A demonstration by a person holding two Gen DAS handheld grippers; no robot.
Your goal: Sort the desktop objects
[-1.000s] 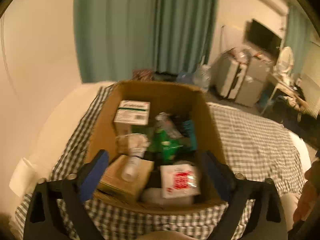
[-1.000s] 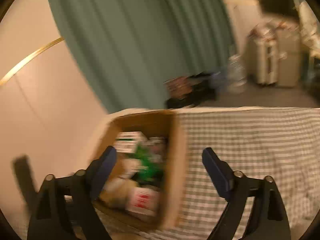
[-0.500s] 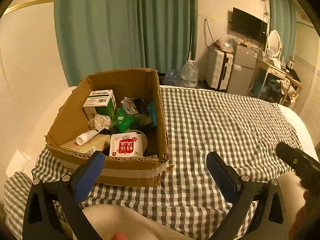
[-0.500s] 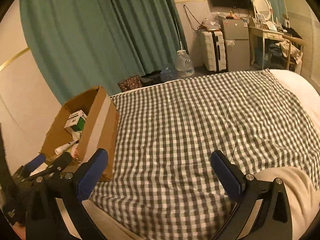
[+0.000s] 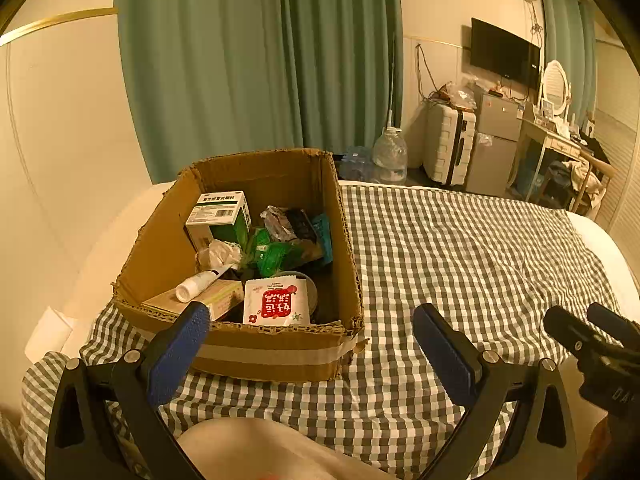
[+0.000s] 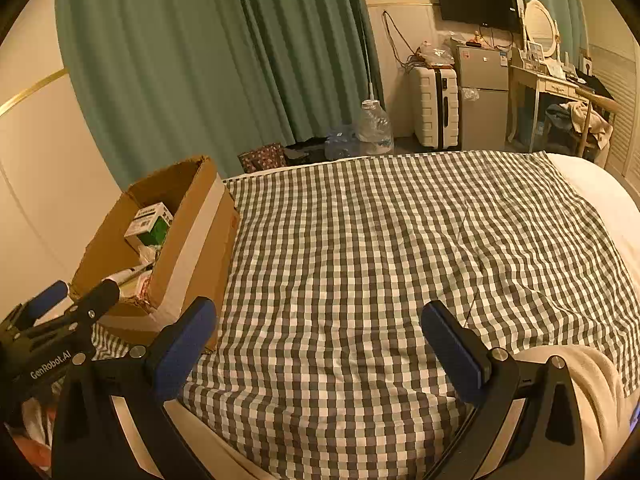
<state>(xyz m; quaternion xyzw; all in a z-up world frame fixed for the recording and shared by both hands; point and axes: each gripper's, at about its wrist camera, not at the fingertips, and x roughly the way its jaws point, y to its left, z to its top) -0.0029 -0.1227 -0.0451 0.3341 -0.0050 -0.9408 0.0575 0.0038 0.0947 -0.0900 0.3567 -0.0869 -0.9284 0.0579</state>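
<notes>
Cardboard box (image 5: 256, 264) sits at the middle left of the left wrist view, on the checked cloth (image 5: 460, 248), and it is full. Inside, from left to right, are a white tube (image 5: 200, 282), a green and white medicine box (image 5: 219, 216), a red and white packet (image 5: 276, 302) and green wrappers (image 5: 276, 254).

A second ago both cameras looked right down into the box and the pictures were blurry. Now both have pulled back and are sharp. I think the sorting is done or nearly done, since the cloth looks bare.

The left gripper (image 5: 310, 334) is wide apart and holds nothing. The right gripper (image 6: 320, 338), over the bare cloth, is spread as wide as it goes, also with nothing in it.
</notes>
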